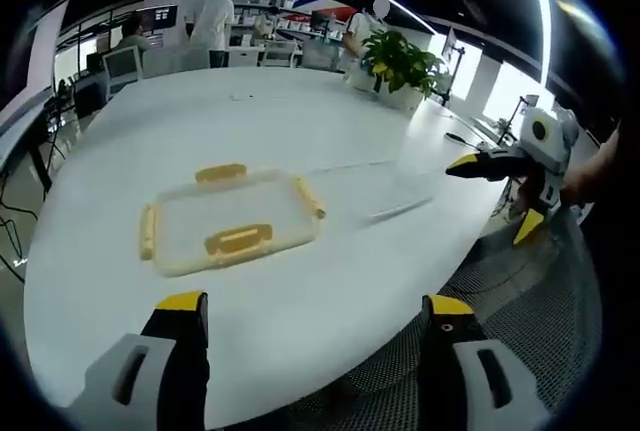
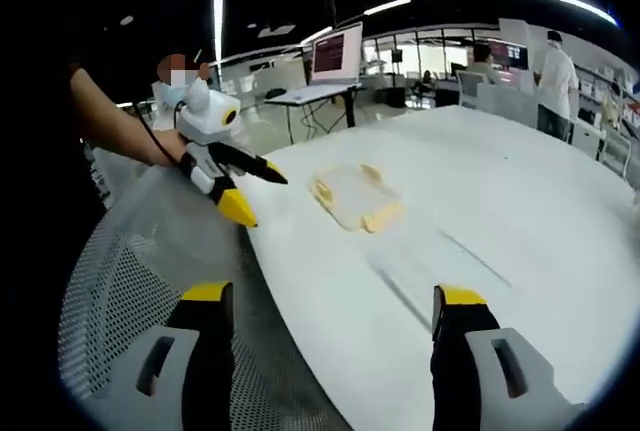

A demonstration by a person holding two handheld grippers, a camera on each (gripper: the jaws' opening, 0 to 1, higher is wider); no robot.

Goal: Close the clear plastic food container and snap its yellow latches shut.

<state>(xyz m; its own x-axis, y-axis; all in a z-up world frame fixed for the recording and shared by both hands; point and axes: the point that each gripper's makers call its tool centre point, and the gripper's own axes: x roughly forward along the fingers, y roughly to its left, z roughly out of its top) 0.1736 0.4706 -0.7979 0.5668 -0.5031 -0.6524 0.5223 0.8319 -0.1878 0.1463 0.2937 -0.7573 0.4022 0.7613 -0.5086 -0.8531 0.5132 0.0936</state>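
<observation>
Both grippers [image 1: 315, 316] [image 2: 335, 311] gape; left gripper view shows a plant [image 1: 400, 61].

Left gripper [image 1: 315, 316] is showing its two yellow-tipped jaws spread wide apart, holding nothing. It is also appearing in the right gripper view [image 2: 250, 191], carried by a bare forearm [image 2: 115, 121], jaws parted and pointing down and forward. Right gripper [image 2: 330, 306] is likewise presenting wide-set jaws with nothing between them. In the left gripper view it [image 1: 495, 191] is sitting at the right edge, jaws apart, a hand [image 1: 585, 176] gripping it.
</observation>
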